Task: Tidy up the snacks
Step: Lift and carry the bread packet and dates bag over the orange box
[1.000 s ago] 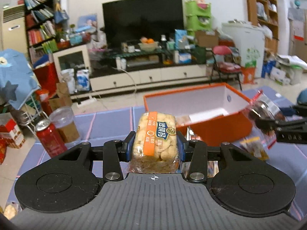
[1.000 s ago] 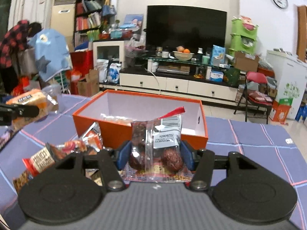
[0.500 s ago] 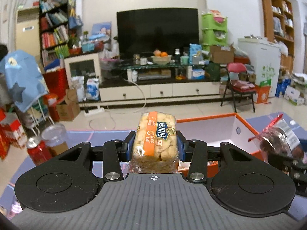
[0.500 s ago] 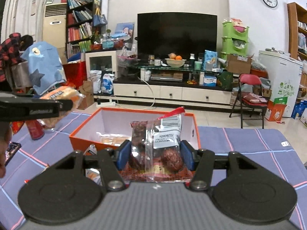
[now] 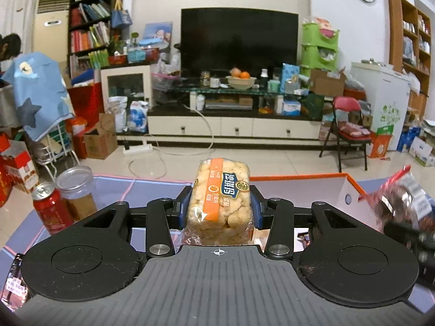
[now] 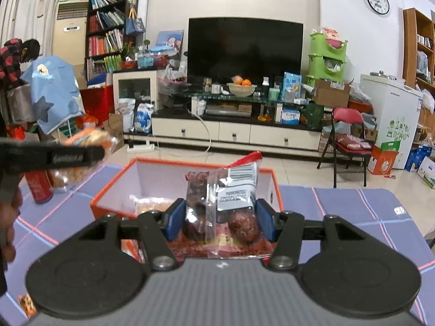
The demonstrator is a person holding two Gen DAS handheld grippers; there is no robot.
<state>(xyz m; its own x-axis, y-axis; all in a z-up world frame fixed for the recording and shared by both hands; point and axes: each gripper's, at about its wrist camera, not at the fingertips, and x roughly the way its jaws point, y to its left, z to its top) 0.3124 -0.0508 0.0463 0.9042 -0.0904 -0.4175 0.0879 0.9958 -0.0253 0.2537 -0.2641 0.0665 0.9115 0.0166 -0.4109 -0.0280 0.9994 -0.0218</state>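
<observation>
The left tool (image 5: 220, 206) is clamped on a clear packet of puffed rice cake (image 5: 220, 199) with an orange band, held upright between its blue pads. The right tool (image 6: 220, 218) is clamped on a clear bag of dark red dates (image 6: 221, 206) with a white barcode label. Both packets hang above the counter (image 6: 353, 217), which has a purple checked cover, at the orange box (image 6: 114, 203) with its white interior. The box floor is mostly hidden by the tool bodies; a pale packet (image 6: 152, 206) lies inside. In the left view the date bag is blurred at the right edge. A red can (image 5: 51, 207) and a lidded clear jar (image 5: 77, 191) stand touching at the counter's left.
</observation>
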